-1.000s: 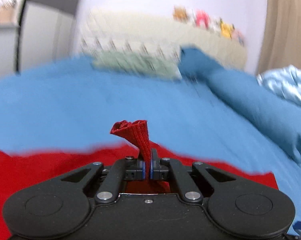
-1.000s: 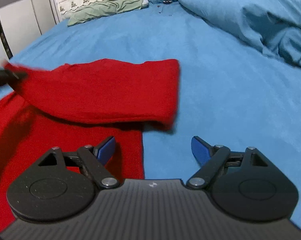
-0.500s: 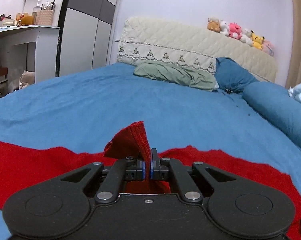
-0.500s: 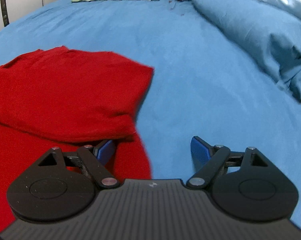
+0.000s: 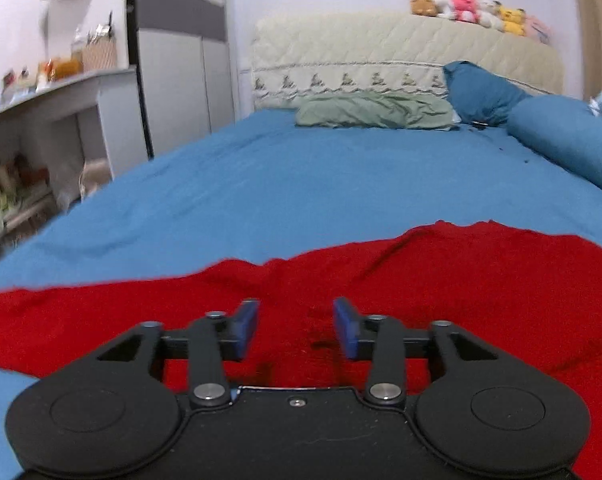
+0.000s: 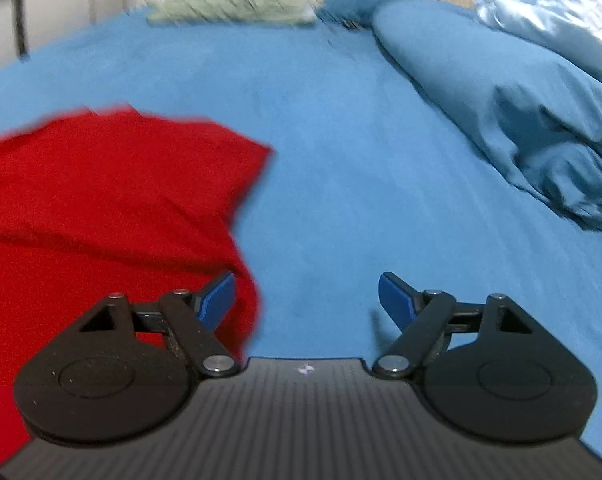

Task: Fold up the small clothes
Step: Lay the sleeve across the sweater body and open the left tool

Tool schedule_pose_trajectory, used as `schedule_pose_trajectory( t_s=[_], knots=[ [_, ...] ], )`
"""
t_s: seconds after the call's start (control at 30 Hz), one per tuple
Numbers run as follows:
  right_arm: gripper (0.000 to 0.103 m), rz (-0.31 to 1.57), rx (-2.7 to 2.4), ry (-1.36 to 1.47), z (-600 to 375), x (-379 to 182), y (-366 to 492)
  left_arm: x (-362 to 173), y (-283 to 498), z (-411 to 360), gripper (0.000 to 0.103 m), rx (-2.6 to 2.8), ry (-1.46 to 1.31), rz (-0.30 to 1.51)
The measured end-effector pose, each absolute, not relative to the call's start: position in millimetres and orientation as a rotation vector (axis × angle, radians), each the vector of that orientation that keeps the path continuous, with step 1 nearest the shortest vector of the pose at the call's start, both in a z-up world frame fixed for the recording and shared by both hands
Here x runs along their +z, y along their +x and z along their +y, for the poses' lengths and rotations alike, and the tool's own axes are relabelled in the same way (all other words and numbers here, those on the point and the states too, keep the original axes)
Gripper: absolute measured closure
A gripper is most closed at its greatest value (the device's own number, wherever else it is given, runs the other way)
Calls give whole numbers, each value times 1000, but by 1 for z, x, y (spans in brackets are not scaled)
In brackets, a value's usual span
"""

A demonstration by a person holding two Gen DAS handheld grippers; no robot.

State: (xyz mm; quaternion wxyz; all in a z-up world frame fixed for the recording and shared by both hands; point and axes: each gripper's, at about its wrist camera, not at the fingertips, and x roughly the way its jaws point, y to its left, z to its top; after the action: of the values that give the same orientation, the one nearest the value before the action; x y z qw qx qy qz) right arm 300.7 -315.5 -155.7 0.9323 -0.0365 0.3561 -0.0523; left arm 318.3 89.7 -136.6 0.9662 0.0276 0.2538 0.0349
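Observation:
A red knitted garment (image 5: 441, 280) lies spread across the blue bed sheet (image 5: 301, 184). In the left wrist view my left gripper (image 5: 297, 326) hovers low over the cloth with its jaws opening; nothing is between the blue pads and the red fabric lies flat below them. In the right wrist view the red garment (image 6: 101, 200) fills the left side, with a folded layer on top. My right gripper (image 6: 307, 300) stands wide open over the garment's right edge, its left fingertip above red cloth and its right fingertip above bare sheet (image 6: 341, 160).
A green pillow (image 5: 373, 110), a dark blue pillow (image 5: 477, 92) and a cream headboard (image 5: 401, 48) with plush toys sit at the far end. A rumpled blue duvet (image 6: 521, 120) lies along the right. A white shelf desk (image 5: 53, 120) and wardrobe stand left of the bed.
My left gripper has let go of the red cloth fold it pinched and its jaws have come apart; the fold now lies flat. The right gripper stays open and has shifted slightly.

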Motion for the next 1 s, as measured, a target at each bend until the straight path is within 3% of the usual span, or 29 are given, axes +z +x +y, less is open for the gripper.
schedule_pose_trajectory(
  t_s=[0.3,0.4,0.53,0.63,0.7,0.8,0.93,1.0],
  knots=[
    [8,679,141,165,-269,-159,354,-135,344,80,39,-100,82,543],
    [9,795,91,185,-267,-182,372,-140,369,89,40,-21,49,589],
    [8,759,106,178,-269,-182,362,-154,388,101,44,-53,3,685],
    [8,763,107,160,-267,-183,361,-169,394,92,64,-94,69,752],
    [8,762,105,156,-266,-182,360,-171,388,84,89,-72,148,711],
    [8,762,105,156,-266,-181,361,-162,365,77,91,-42,209,530],
    [7,748,105,149,-264,-181,362,-162,357,69,79,104,320,448],
    [7,744,107,149,-264,-181,362,-164,357,72,32,170,330,481]
  ],
)
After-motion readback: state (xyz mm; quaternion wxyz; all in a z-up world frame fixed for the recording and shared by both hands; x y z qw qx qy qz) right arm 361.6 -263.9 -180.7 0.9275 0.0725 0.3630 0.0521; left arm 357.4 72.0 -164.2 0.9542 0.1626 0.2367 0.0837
